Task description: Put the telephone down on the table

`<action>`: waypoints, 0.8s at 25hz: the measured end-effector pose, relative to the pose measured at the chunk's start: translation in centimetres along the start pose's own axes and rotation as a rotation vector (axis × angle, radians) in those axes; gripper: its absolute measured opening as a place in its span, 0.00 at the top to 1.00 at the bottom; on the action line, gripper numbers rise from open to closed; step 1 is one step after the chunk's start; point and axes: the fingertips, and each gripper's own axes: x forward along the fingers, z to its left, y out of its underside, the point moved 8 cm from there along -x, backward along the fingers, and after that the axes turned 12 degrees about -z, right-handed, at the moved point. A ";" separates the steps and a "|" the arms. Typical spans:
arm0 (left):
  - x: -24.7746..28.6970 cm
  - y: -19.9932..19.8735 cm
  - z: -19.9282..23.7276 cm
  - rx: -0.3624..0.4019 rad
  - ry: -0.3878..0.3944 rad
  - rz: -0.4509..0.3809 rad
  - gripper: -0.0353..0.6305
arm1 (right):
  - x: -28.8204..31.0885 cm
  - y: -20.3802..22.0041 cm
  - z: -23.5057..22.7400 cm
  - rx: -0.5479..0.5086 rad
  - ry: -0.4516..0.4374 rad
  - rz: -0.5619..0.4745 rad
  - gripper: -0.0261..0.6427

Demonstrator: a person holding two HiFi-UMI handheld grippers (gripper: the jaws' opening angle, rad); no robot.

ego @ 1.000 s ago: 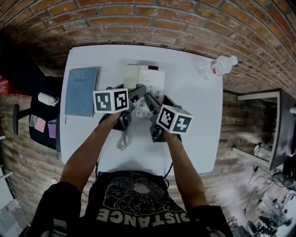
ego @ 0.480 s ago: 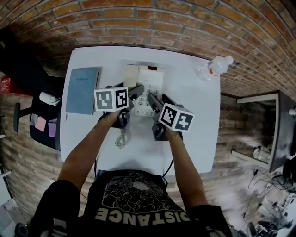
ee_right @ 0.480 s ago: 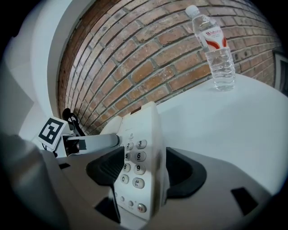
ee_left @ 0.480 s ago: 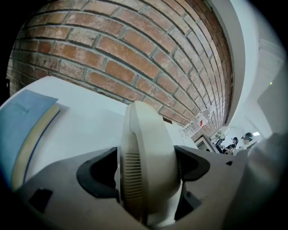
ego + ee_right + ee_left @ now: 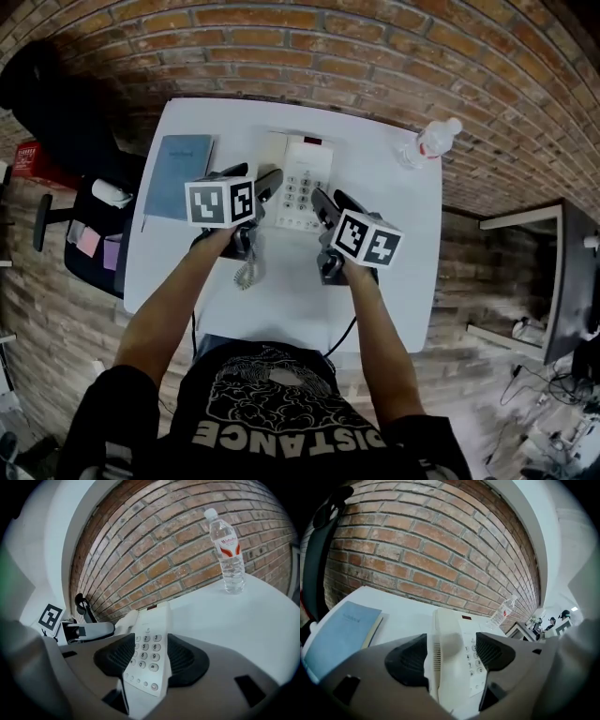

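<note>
The cream telephone (image 5: 300, 178) lies flat on the white table (image 5: 384, 234), handset on its left side and keypad facing up. Its coiled cord (image 5: 248, 272) trails toward me. My left gripper (image 5: 265, 183) hovers over the phone's near left side and my right gripper (image 5: 330, 200) over its near right edge. In the left gripper view the telephone (image 5: 450, 658) shows through the gap, beyond the pads. The right gripper view frames the keypad (image 5: 147, 653) the same way. Both pairs of jaws have just been closing, with nothing gripped between them.
A blue notebook (image 5: 178, 176) lies at the table's left. At the far right corner a water bottle (image 5: 427, 142) stands upright. A black chair (image 5: 56, 103) and a stool with sticky notes (image 5: 94, 248) sit left of the table. A brick wall runs behind it.
Both grippers have lifted and drawn back a little from the telephone, which stays on the table. The jaws look narrower than before.
</note>
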 end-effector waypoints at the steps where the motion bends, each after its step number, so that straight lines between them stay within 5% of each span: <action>1: -0.6 -0.3 -0.3 0.009 -0.003 -0.012 0.47 | -0.3 -0.3 0.3 -0.015 -0.009 -0.008 0.65; 4: -2.5 -1.0 -1.5 0.011 0.004 -0.050 0.59 | -1.7 -1.1 1.3 -0.067 -0.032 -0.031 0.69; 20: -11.7 -6.1 -4.1 0.176 0.063 -0.240 0.85 | -8.0 -5.0 8.0 -0.254 -0.054 -0.191 0.86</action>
